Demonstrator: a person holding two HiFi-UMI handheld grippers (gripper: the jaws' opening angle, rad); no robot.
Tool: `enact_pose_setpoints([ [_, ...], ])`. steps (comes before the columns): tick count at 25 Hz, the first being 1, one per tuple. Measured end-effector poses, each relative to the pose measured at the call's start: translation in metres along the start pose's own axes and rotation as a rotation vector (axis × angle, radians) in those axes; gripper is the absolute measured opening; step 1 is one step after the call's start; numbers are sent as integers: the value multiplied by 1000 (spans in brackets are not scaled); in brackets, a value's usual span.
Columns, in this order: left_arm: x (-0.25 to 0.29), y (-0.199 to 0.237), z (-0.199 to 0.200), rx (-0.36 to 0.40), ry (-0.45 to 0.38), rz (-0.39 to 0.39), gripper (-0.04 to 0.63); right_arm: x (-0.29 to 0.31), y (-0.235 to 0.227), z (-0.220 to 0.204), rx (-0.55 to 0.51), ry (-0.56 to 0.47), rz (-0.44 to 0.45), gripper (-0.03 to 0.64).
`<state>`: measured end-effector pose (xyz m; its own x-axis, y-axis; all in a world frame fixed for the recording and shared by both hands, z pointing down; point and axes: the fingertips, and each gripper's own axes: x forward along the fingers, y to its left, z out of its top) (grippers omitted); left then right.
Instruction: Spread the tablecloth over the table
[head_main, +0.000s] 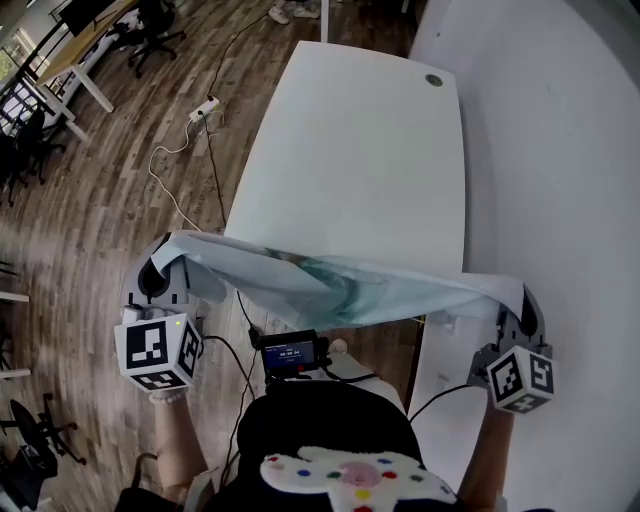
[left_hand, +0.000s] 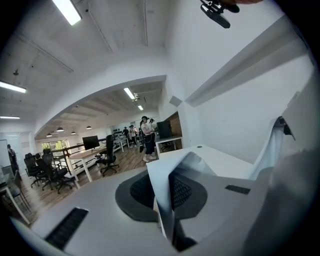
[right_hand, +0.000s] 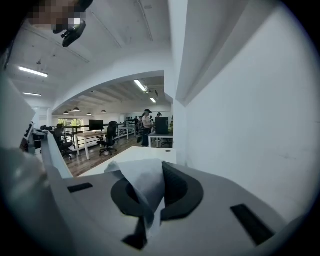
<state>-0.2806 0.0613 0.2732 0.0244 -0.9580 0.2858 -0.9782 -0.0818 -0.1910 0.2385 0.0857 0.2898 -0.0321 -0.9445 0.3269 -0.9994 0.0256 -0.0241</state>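
Observation:
A pale blue-green tablecloth (head_main: 330, 285) hangs bunched in a band between my two grippers, over the near end of the white table (head_main: 350, 160). My left gripper (head_main: 165, 262) is shut on the cloth's left corner (left_hand: 162, 195), just off the table's left edge. My right gripper (head_main: 512, 300) is shut on the right corner (right_hand: 142, 187), by the table's near right end. The cloth sags in the middle and hides the table's near edge.
A white wall (head_main: 560, 150) runs along the table's right side. A power strip (head_main: 205, 108) and cables lie on the wood floor to the left. Office chairs (head_main: 155, 25) and desks stand at the far left; people (left_hand: 147, 132) stand beyond the table's far end.

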Motion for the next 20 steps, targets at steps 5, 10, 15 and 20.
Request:
enact_pose_setpoints([
  [5,-3,33,-18,37,46,126,11,-3,-42,-12,-20,26,-124,31],
  [10,-13,80,-35,22,90,307,11,-12,-79,-4,-67,15,-231,31],
  [15,-8,113,-28,47,79,383,11,0,-94,25,-268,-20,-260,31],
  [20,8,127,0,57,23,404,11,14,-111,58,-293,-79,-296,31],
])
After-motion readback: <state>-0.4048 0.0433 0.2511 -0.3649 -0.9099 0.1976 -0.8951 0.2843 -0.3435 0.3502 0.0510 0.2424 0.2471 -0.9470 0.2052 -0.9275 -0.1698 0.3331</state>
